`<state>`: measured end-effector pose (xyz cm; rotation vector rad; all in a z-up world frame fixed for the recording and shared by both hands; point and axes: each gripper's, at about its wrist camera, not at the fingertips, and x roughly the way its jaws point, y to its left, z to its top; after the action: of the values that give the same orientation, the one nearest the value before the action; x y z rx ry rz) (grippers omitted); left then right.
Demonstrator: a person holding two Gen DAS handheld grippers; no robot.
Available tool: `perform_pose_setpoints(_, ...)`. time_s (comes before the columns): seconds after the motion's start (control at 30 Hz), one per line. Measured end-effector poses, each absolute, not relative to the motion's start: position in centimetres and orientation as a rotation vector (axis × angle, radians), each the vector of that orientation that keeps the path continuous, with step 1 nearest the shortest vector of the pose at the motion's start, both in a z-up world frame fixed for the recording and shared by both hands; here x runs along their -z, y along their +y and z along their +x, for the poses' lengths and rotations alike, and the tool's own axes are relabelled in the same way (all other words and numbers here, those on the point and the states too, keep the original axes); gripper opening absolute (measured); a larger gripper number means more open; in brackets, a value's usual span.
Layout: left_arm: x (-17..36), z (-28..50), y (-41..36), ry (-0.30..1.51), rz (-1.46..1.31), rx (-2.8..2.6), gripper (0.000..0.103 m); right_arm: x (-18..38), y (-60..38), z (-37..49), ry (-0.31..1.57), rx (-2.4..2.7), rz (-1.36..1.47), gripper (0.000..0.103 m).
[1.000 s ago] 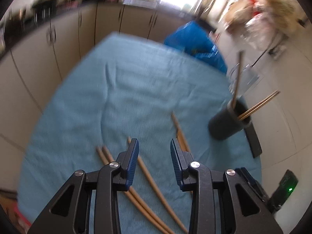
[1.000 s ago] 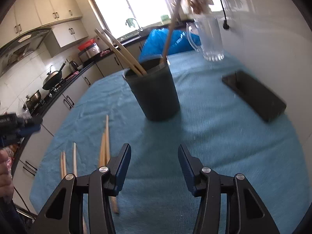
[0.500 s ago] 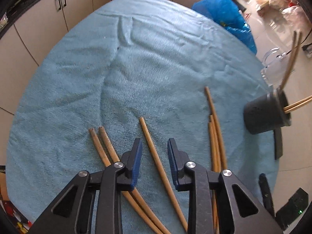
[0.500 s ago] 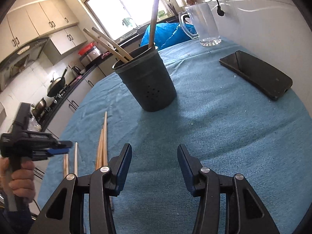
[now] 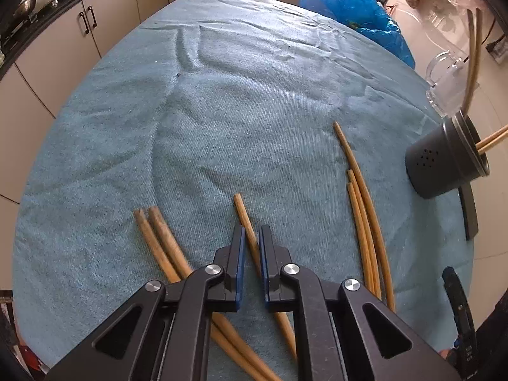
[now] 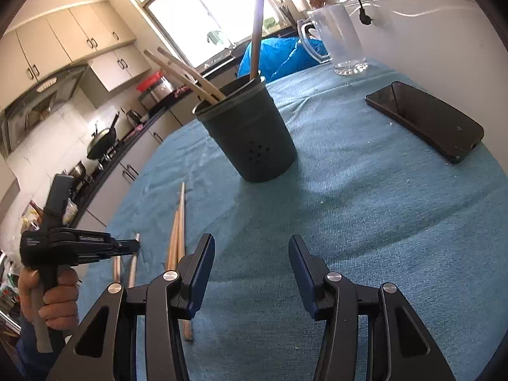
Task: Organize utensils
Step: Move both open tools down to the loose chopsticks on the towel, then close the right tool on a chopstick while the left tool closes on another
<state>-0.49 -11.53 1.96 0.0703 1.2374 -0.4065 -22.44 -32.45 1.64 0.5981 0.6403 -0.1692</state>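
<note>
Wooden single chopstick (image 5: 243, 212) lies on the blue cloth (image 5: 254, 111) — the left gripper (image 5: 250, 238) pinches it near its end. Lift it level, then tip it into the dark holder (image 5: 444, 162); the right gripper (image 6: 250, 254) hangs spread, empty.

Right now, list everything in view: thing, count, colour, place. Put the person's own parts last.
loose chopsticks: six, light brown wood, lying on the cloth: two at left, one in the middle, three at right
utensil holder: one, dark grey, upright on the cloth, three sticks inside
tablecloth: one, teal, covering the table
phone: one, black, flat on the cloth beside the holder
glass mug: one, clear, far edge of the table
plastic bag: one, blue, beyond the table
left tool: black with blue pads, shut on the middle chopstick
right tool: same make, open, empty
hand: one, gripping the left tool's handle
</note>
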Motion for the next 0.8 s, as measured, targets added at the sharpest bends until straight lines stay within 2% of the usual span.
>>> perform_pose_setpoints(0.1,-1.8,-0.1,-10.7,1.242,0.043,0.413,0.008,-1.9,-31.6,-21.6,0.694,0.142,0.561,0.049)
perform_pose_setpoints(0.2,-1.7,0.2,-10.3,1.234,0.022,0.426,0.009,-2.9,-30.0,-20.3,0.746,0.045,0.556,0.038)
perform_pose_setpoints(0.27,-1.6,0.1,-10.0,1.228,0.019,0.435,0.009,-3.3,-29.0,-19.0,0.784,-0.032,0.579,0.027)
perform_pose_setpoints(0.3,-1.7,0.0,-9.9,1.225,0.021,0.438,0.009,-3.4,-28.5,-18.2,0.807,-0.068,0.590,0.026)
perform_pose_setpoints(0.53,-1.7,-0.2,-9.3,1.215,0.006,0.473,0.009,-1.6,-26.8,-12.2,0.956,-0.126,0.667,0.026)
perform_pose_setpoints(0.8,-1.7,-0.3,-8.7,1.204,-0.007,0.509,0.010,-1.2,-25.9,-8.2,1.005,-0.071,0.634,0.026)
